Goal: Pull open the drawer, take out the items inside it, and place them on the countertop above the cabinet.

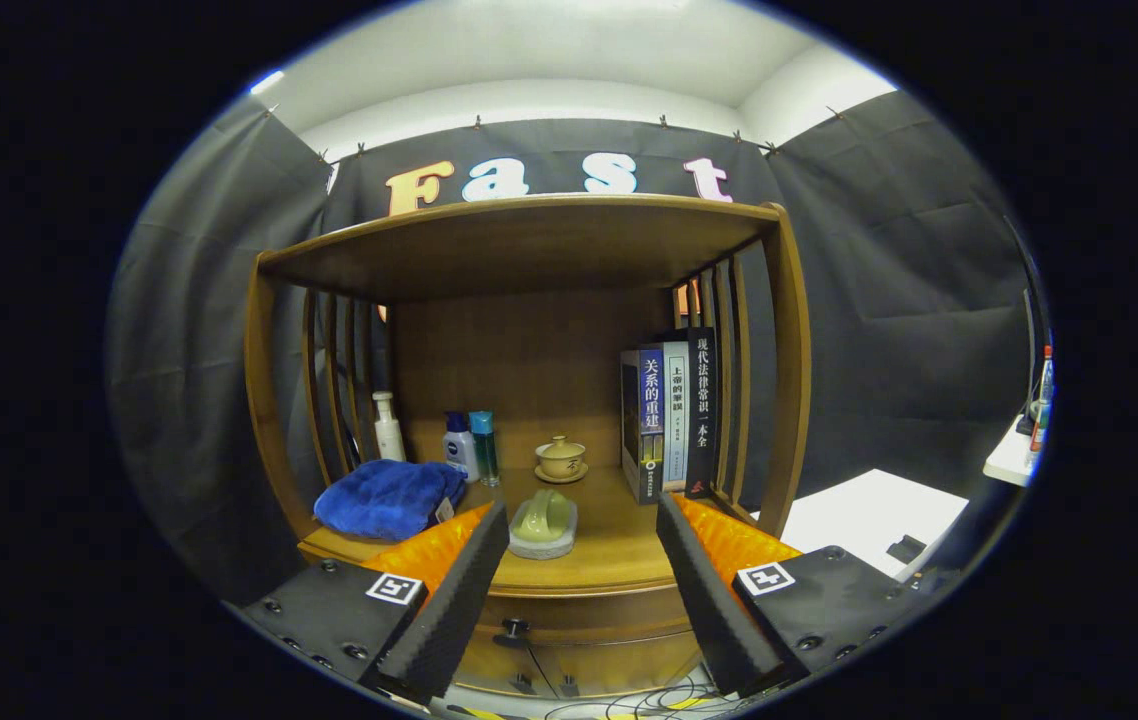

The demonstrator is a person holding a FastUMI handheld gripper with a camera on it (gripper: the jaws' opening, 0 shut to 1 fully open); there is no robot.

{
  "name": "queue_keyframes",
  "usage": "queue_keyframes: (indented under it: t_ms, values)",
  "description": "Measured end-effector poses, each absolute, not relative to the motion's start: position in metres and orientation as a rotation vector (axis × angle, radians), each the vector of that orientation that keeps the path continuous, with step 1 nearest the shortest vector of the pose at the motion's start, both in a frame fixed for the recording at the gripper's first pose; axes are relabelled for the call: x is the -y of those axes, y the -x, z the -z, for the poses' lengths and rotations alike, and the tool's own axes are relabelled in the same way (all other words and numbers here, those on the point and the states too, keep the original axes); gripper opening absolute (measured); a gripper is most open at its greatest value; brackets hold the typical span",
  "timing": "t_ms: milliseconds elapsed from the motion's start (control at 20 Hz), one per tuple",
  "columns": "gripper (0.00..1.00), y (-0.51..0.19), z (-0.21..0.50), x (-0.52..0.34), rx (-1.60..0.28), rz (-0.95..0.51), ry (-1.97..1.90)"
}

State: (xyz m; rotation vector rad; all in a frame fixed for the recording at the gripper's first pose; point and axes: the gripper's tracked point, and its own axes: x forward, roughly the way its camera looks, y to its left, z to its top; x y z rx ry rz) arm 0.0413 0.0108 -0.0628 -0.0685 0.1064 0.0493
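— Well, where does the gripper (579,560) stand?

— It hangs in front of the wooden cabinet (529,400), fingers spread wide with nothing between the pads. Both fingers (449,600) reach up toward the countertop (609,560), one on each side of a pale green dish (544,522).

— And the drawer?

— The drawer (569,625) sits just under the countertop, between the two fingers and lower than their tips. Its front looks flush with the cabinet, so it reads as closed. Its long axis runs side to side, across the line of the fingers, and its face points straight back at the camera. A small dark knob (512,628) sticks out of the front, nearer the left finger.

— What lies on the countertop?

— A blue towel (389,497) lies bunched by the left finger. Behind it stand a white bottle (388,427), a blue-capped bottle (460,442) and a teal bottle (483,447). A lidded cup on a saucer (560,458) sits beyond the green dish. Upright books (671,415) lean against the right-hand slats.

— Anything inside the drawer?

— That cannot be told.
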Motion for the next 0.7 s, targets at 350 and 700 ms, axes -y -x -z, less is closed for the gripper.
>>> queue_keyframes:
  t_ms: [350,700]
  values:
    - [0.99,-0.0425,0.0719,-0.012,-0.124,-0.048,0.063]
    - [0.99,-0.0434,0.0706,-0.0046,-0.12,-0.049,0.047]
